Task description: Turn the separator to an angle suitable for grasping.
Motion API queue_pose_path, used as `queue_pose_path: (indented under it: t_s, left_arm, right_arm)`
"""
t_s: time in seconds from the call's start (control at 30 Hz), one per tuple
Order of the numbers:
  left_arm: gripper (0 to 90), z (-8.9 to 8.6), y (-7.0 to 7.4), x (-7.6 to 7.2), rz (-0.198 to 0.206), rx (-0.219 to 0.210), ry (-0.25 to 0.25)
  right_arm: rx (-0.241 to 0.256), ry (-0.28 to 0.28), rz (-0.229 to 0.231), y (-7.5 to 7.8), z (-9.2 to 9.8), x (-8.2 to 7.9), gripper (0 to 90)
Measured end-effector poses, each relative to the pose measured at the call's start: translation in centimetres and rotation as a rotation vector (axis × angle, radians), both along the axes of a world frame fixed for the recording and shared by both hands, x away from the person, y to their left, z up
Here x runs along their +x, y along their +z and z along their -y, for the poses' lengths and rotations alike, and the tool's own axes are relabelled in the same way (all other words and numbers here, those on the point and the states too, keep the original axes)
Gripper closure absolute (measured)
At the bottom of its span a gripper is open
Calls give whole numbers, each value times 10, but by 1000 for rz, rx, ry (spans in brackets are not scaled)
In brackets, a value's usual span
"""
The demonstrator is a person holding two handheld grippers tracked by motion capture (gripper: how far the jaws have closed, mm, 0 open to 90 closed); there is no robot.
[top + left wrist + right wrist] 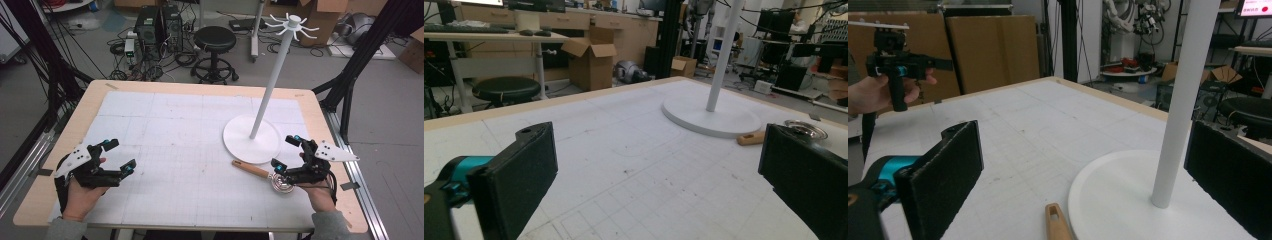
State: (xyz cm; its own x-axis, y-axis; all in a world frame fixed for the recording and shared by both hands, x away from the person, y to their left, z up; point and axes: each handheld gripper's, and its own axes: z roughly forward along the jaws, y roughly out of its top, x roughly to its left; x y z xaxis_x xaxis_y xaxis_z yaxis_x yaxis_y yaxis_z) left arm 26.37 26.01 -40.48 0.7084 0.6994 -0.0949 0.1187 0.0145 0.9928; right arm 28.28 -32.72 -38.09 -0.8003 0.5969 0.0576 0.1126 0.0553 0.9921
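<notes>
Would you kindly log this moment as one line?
left gripper: open, idle | right gripper: open above whisk | whisk: flat beside stand base

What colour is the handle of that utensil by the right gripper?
Light brown wood; the handle shows best in the high view.

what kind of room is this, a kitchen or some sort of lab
Most likely a robotics or data-collection lab, not a kitchen: a gridded work table stands among black frame struts, with computer towers and loose cables on the floor and cardboard boxes behind.
</notes>
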Motion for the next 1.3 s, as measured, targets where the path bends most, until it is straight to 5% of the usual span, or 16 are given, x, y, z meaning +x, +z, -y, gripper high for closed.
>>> queue_pose_path:
  t_s: [0.37,0.53,0.7,0.87,1.0,1.3]
  left_arm:
    - [29,2,-1,-4,-13,15,-7]
    - [29,0,-1,-4,-17,17,-2]
    - [29,0,-3,-3,-28,18,-6]
    - [29,1,-3,-3,-30,22,-11]
    - [29,1,-3,-3,-36,22,-13]
    - [29,1,-4,-3,-44,22,-10]
  right_arm:
    - [-10,-37,-30,-2,0,6,15]
    - [-41,-33,-36,-2,3,8,246]
    - [-84,-32,-67,-5,5,9,586]
    - [-141,-28,-83,-8,3,8,799]
    - [-182,-22,-100,-11,2,9,893]
    - [-302,57,-171,-24,-8,19,898]
